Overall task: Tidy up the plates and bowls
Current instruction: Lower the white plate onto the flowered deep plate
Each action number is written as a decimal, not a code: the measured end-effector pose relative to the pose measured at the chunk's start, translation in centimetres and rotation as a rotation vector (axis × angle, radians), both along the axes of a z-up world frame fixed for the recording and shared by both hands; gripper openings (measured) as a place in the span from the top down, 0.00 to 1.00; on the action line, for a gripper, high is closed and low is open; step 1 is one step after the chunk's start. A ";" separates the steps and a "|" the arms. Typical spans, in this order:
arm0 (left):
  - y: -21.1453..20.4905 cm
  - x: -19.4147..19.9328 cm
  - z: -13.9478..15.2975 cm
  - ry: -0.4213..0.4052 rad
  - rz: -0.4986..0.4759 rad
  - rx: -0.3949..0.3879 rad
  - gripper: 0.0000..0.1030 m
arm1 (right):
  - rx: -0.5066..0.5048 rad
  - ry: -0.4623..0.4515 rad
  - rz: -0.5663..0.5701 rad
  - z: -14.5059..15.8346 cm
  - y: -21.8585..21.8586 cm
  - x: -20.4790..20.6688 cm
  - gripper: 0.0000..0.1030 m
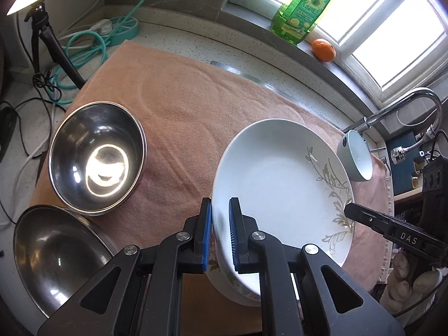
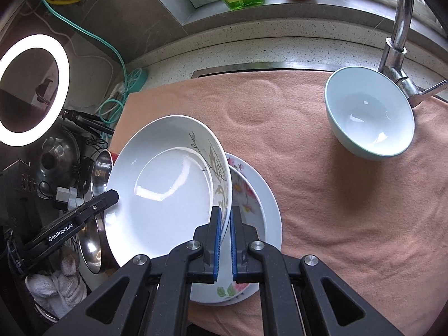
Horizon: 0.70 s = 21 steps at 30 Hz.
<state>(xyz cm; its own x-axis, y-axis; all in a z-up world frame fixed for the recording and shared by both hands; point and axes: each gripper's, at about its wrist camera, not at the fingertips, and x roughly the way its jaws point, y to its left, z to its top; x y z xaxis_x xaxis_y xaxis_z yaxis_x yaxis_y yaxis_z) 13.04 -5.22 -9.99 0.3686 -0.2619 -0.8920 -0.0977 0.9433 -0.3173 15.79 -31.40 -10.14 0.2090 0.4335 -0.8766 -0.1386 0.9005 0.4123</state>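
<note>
A: 2 grippers on 1 plate [image 1: 280, 184]. The left gripper [image 1: 220, 232] pinches one side of its rim between blue pads [image 1: 234, 232], jaws nearly closed.

B: And the right gripper [image 2: 224, 240]?

A: Clamped on the opposite side of the rim, jaws narrow. The plate hangs tilted between them, above a floral plate [image 2: 252, 196] that lies flat on the towel [image 2: 336, 196].

B: Is the floral one single?

A: Probably stacked on another white one; the rims are hard to separate.

B: Bowls?

A: Left of the left gripper, 2 steel bowls [image 1: 98, 156] [image 1: 56, 257] sit just beside each other at the towel's edge. Ahead and right of the right gripper, a pale blue bowl [image 2: 369, 112] stands on the towel, near the tap [image 2: 397, 42].

B: Beyond?

A: On the sill, a green bottle [image 1: 302, 14] and an orange [image 1: 324, 49].
</note>
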 end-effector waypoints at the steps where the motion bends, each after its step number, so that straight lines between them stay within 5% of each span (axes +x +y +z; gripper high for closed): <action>1: -0.1 -0.2 -0.2 0.004 0.002 -0.001 0.90 | -0.001 0.000 0.001 -0.1 -0.1 -0.2 0.95; 21: -1.4 -1.6 -2.8 0.058 -0.008 -0.015 0.90 | -0.025 0.023 -0.005 -2.7 -1.3 -2.8 0.94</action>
